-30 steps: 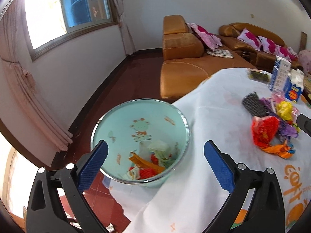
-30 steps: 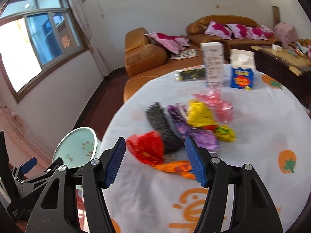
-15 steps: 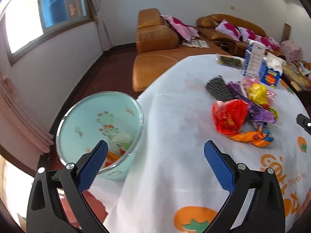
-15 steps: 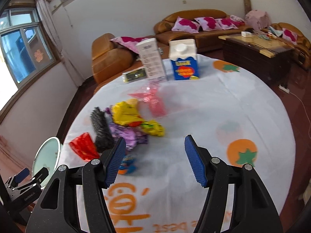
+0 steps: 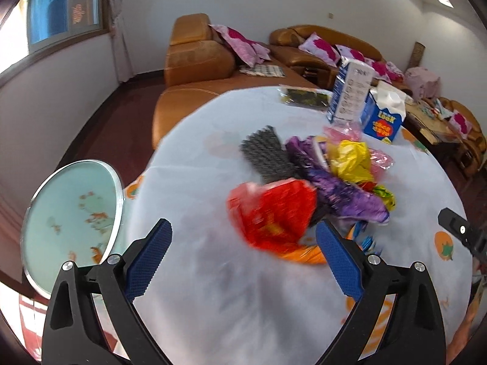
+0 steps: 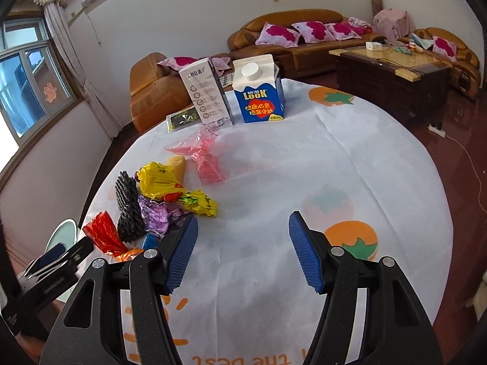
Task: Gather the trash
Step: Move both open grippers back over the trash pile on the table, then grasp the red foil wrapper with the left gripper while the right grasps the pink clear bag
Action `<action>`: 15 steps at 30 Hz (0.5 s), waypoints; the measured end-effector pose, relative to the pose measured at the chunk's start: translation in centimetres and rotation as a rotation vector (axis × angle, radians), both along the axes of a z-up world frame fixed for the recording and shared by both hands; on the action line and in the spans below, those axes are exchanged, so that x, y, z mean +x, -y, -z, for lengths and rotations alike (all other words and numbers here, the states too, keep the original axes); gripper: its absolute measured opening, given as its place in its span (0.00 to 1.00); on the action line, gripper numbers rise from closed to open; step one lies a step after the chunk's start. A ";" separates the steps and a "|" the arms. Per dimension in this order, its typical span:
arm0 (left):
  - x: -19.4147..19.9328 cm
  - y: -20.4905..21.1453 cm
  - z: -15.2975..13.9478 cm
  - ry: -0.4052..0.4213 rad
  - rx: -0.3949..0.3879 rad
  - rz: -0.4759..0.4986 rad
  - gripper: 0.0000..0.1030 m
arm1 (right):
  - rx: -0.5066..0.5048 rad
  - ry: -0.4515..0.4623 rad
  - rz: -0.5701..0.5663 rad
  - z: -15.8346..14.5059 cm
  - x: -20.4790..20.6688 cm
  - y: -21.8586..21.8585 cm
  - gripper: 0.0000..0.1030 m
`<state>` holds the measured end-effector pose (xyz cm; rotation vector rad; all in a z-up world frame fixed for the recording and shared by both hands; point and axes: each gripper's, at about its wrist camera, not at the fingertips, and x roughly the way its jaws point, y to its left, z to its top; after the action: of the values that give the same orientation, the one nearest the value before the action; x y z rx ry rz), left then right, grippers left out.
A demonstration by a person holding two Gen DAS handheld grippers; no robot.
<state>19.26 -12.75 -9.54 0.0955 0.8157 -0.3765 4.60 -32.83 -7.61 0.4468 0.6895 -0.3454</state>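
Note:
A heap of wrappers lies on the white tablecloth [image 5: 213,289]: a red bag [image 5: 274,213], a grey foam net [image 5: 268,155], purple foil [image 5: 341,191], a yellow bag [image 5: 350,158] and an orange wrapper [image 5: 304,254]. My left gripper [image 5: 243,255] is open just in front of the red bag, nothing between its fingers. The mint bin [image 5: 70,219] stands off the table's left edge. My right gripper [image 6: 242,249] is open over bare cloth, right of the red bag [image 6: 102,234], the yellow bag [image 6: 158,179] and a pink bag [image 6: 204,158].
A blue milk carton [image 6: 260,94], a tall white carton [image 6: 207,94] and a dark packet [image 6: 182,118] stand at the table's far side. Brown sofas [image 6: 292,36] and a dark coffee table [image 6: 389,70] lie beyond. The left gripper's body [image 6: 51,267] shows low left in the right wrist view.
The left gripper swung from over the bin to the wrapper heap, which is now close ahead. The right gripper shifted right, off the heap, onto bare cloth. Both stayed open.

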 end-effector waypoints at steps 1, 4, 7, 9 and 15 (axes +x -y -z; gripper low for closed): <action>0.3 0.4 0.3 -0.012 0.001 0.001 0.90 | 0.003 -0.001 0.000 0.1 0.0 0.2 0.61; 1.5 1.4 1.6 -0.070 0.008 -0.011 0.80 | 0.010 -0.001 0.000 0.2 0.2 0.5 0.61; 2.1 1.7 2.9 -0.123 -0.003 0.009 0.50 | 0.011 -0.004 -0.004 0.4 0.4 0.8 0.61; 1.9 1.3 3.1 -0.107 -0.005 0.019 0.41 | 0.013 -0.007 -0.001 0.5 0.5 1.0 0.61; 0.5 -0.1 2.0 -0.067 -0.038 0.074 0.32 | 0.008 -0.010 -0.004 0.5 1.6 1.4 0.60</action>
<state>19.77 -12.64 -11.53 0.0784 0.8725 -0.4666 6.16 -34.23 -8.11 0.4514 0.7015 -0.3413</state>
